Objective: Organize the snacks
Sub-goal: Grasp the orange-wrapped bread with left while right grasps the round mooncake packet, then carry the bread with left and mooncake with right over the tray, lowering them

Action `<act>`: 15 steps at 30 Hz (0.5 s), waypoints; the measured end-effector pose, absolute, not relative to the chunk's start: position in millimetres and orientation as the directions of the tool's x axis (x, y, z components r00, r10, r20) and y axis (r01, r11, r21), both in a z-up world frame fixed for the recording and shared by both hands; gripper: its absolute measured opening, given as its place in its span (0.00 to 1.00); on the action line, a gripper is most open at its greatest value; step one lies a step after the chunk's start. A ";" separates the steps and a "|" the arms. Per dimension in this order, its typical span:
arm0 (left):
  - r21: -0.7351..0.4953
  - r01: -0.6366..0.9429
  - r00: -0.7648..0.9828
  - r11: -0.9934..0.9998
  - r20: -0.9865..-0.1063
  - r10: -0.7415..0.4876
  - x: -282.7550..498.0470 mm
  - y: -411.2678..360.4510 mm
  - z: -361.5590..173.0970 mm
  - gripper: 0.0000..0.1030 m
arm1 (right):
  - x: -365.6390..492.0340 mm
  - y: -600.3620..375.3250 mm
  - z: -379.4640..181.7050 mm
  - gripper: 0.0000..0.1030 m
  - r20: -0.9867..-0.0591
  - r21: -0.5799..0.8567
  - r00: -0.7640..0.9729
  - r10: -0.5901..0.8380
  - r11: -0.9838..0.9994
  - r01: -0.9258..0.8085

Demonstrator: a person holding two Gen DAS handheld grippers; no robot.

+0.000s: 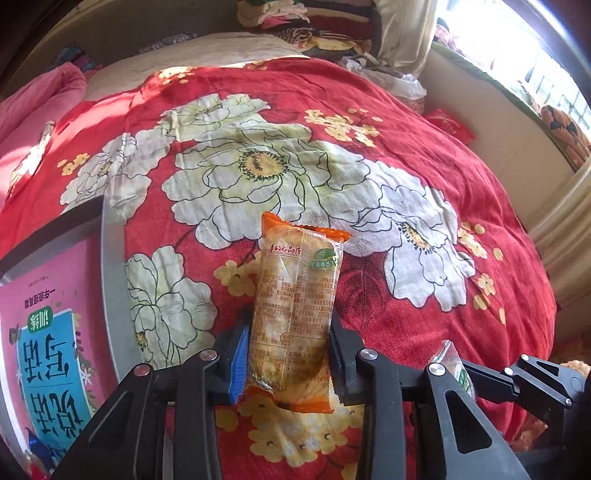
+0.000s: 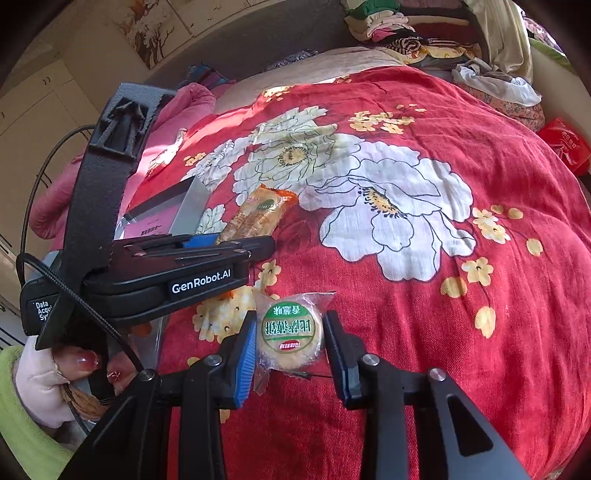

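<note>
A long clear snack pack with orange ends [image 1: 295,306] lies lengthwise on the red flowered bedspread [image 1: 424,155]. My left gripper [image 1: 288,350] is shut on its near half, pads against both sides. In the right wrist view this pack [image 2: 258,214] sticks out beyond the left gripper [image 2: 236,240]. A round biscuit in a clear wrapper with a green label [image 2: 290,338] rests on the bedspread. My right gripper [image 2: 290,347] is shut on it, with the blue pad on its left and the dark pad on its right.
A grey tray [image 1: 110,277] holding a pink book [image 1: 48,332] lies at the left. A red packet [image 2: 565,144] sits at the far right edge of the bed. Folded clothes [image 2: 406,33] are piled at the back. A person's hand [image 2: 74,362] holds the left gripper.
</note>
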State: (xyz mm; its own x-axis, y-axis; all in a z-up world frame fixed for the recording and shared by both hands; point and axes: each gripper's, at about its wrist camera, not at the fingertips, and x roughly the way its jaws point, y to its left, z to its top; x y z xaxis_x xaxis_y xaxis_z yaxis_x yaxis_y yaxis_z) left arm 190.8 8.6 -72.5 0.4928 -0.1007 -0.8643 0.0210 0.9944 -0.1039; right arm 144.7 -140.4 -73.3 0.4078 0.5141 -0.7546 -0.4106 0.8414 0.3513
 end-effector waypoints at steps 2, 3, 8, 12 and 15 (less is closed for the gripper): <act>-0.120 0.015 0.522 0.993 -0.846 -0.110 180.3 13.9 -61.0 0.36 | 145.0 -140.2 -68.6 0.34 -0.735 0.369 0.415 0.536 0.830 -0.417; -0.128 0.009 0.537 0.992 -0.836 -0.113 173.8 17.3 -54.5 0.36 | 144.4 -140.0 -66.0 0.34 -0.726 0.374 0.420 0.544 0.826 -0.423; -0.162 -0.024 0.587 0.986 -0.801 -0.117 139.9 41.2 -23.8 0.36 | 133.4 -133.7 -45.8 0.34 -0.677 0.346 0.467 0.569 0.806 -0.480; -0.168 -0.065 0.629 0.984 -0.772 -0.090 108.9 69.8 0.0 0.36 | 121.9 -124.2 -28.0 0.34 -0.624 0.334 0.489 0.610 0.773 -0.539; -0.153 -0.116 0.657 0.981 -0.753 -0.040 81.8 96.8 16.0 0.36 | 113.0 -115.8 -19.0 0.34 -0.599 0.337 0.482 0.639 0.748 -0.572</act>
